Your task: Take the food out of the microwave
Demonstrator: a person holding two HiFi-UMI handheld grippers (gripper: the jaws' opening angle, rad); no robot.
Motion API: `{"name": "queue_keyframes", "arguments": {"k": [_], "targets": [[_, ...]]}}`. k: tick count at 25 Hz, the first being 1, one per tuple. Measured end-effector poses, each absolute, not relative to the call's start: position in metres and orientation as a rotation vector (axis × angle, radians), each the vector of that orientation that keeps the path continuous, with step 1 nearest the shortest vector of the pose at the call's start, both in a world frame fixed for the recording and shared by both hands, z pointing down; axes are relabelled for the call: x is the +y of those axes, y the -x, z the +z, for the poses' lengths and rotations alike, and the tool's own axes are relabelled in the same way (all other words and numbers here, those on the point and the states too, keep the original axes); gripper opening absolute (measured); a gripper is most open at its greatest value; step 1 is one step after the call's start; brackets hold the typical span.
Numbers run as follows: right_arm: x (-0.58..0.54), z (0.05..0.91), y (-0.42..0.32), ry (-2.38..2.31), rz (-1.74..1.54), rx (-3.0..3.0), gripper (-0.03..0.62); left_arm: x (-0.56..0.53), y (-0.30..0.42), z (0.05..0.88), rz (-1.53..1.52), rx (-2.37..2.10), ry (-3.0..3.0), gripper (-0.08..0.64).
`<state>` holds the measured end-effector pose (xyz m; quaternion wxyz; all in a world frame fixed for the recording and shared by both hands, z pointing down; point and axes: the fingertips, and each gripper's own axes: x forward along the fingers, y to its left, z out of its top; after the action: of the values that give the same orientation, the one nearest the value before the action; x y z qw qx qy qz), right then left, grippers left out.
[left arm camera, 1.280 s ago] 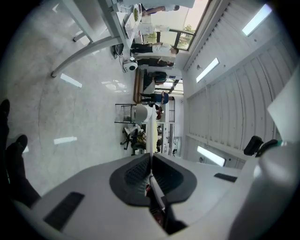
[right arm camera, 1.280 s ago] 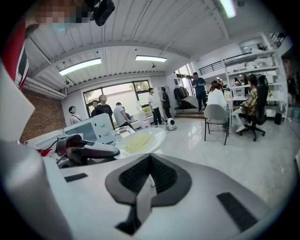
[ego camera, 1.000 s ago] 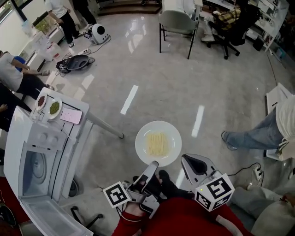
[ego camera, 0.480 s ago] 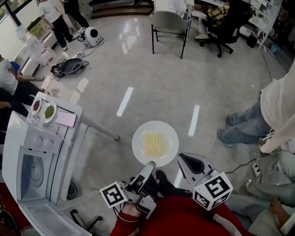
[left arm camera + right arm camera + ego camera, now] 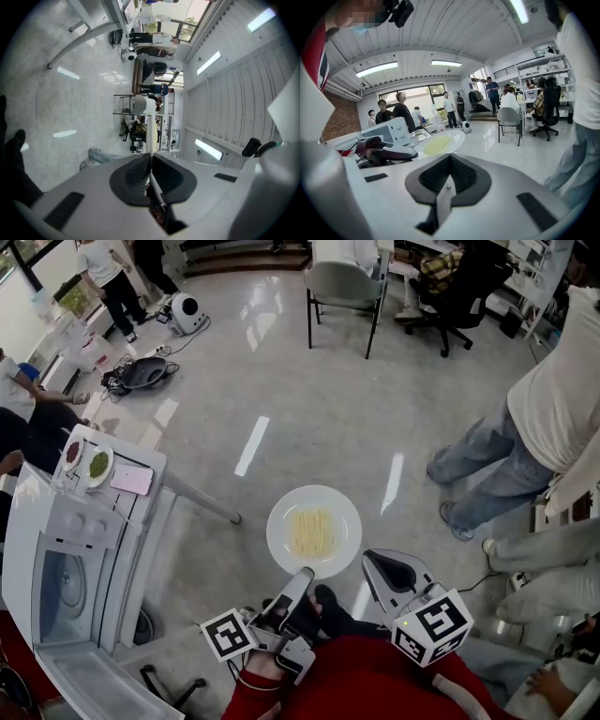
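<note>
Food [image 5: 314, 531] sat on the white plate [image 5: 281, 512], out over the glossy grey floor [image 5: 309, 409], its near rim pinched tight in the left claw [image 5: 305, 575]. Right claw [image 5: 382, 566] was closed on nothing. Microwave [image 5: 66, 568] stood well left, door open; a chair [image 5: 342, 285] and a person [image 5: 534, 418] stood beyond.

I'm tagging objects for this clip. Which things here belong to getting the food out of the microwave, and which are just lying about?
Part of the job:
- plate of noodles, held at its rim by the left claw
- microwave, door open

Just lying about:
- green-filled dish, dark-filled dish and pink flat item on top of the microwave
- grey chair
</note>
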<state>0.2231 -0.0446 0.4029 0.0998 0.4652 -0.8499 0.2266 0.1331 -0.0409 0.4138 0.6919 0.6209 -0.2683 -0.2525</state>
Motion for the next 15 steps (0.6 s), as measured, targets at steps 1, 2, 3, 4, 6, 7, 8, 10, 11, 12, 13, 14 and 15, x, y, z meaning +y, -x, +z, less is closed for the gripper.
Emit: {"name": "queue_keyframes", "arguments": {"k": [1,2,3,4,6,7,8,10,11,12,13,14,15], "targets": [[-0.0443,0.4029,-0.2226,-1.373,0.668,-2.512,0.009,-0.0406,-0.133,0.4138,-0.565,-0.599,-1.387,0.018],[-0.0441,0.4028,-0.222,-1.37,0.667,-2.514,0.009,-0.0403,-0.1329,0.4138,-0.565,-0.599,-1.386,0.018],[-0.0441,0.4025,-0.2214,-1.368,0.668,-2.517,0.009,-0.0401,-0.1329,0.4138,-0.566,-0.599,-1.385,0.018],[-0.044,0.4022,-0.221,-1.365,0.669,-2.519,0.009,-0.0398,-0.133,0.4138,-0.566,-0.599,-1.385,0.018],[-0.0434,0.4022,-0.2205,-1.36,0.669,-2.518,0.009,-0.0391,-0.1329,0.4134,-0.568,-0.6,-1.385,0.018],[-0.0428,0.4024,-0.2202,-1.359,0.67,-2.517,0.009,-0.0386,-0.1324,0.4134,-0.57,-0.601,-1.384,0.018],[-0.0422,0.4026,-0.2198,-1.358,0.671,-2.515,0.009,-0.0381,-0.1316,0.4134,-0.571,-0.601,-1.384,0.018],[-0.0415,0.4023,-0.2186,-1.352,0.666,-2.514,0.009,-0.0376,-0.1296,0.4133,-0.576,-0.602,-1.384,0.018],[-0.0414,0.4021,-0.218,-1.35,0.663,-2.515,0.009,-0.0375,-0.1288,0.4132,-0.577,-0.602,-1.384,0.018],[-0.0413,0.4021,-0.2175,-1.348,0.661,-2.515,0.009,-0.0374,-0.1282,0.4131,-0.579,-0.602,-1.384,0.018],[-0.0413,0.4021,-0.2171,-1.347,0.66,-2.516,0.009,-0.0372,-0.1279,0.4131,-0.579,-0.601,-1.384,0.018],[-0.0414,0.4022,-0.2169,-1.346,0.66,-2.517,0.009,-0.0371,-0.1278,0.413,-0.58,-0.601,-1.385,0.018],[-0.0415,0.4024,-0.2168,-1.345,0.66,-2.518,0.009,-0.037,-0.1278,0.4129,-0.58,-0.601,-1.386,0.019]]}}
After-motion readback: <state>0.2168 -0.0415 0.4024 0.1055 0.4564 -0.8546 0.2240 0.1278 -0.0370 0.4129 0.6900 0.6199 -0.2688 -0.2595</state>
